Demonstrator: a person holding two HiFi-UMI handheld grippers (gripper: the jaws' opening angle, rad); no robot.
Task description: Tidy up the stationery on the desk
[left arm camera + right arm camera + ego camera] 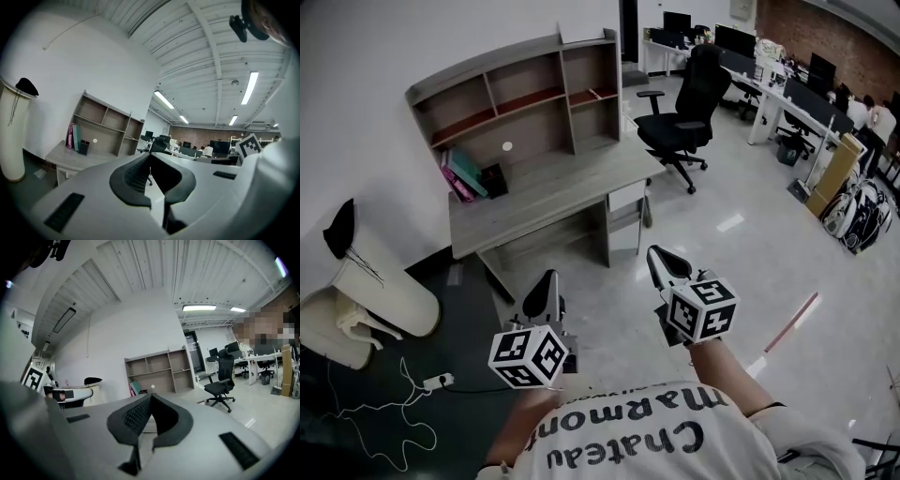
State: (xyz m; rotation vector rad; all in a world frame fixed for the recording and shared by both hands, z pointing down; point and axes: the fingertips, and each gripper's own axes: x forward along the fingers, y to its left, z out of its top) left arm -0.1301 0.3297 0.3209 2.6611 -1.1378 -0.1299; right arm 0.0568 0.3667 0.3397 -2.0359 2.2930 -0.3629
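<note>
Showing "Chateau Marmon" lettering, the shirt [656, 455] sits below the left hand-held gripper [547, 281] and right hand-held gripper [660, 256], both closed empty.

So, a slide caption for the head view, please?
Left gripper and right gripper, jaws shut and empty, face the grey wooden desk with shelves.

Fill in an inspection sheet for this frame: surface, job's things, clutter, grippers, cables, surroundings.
Surface: desk, mostly bare.
Job's things: folders and a black box at the desk's back left.
Clutter: nothing seen.
Grippers: left gripper and right gripper, both shut, empty, short of the desk.
Cables: white cable and power strip on the floor, left.
Surroundings: office chair right of the desk; shelf unit on it.
</note>
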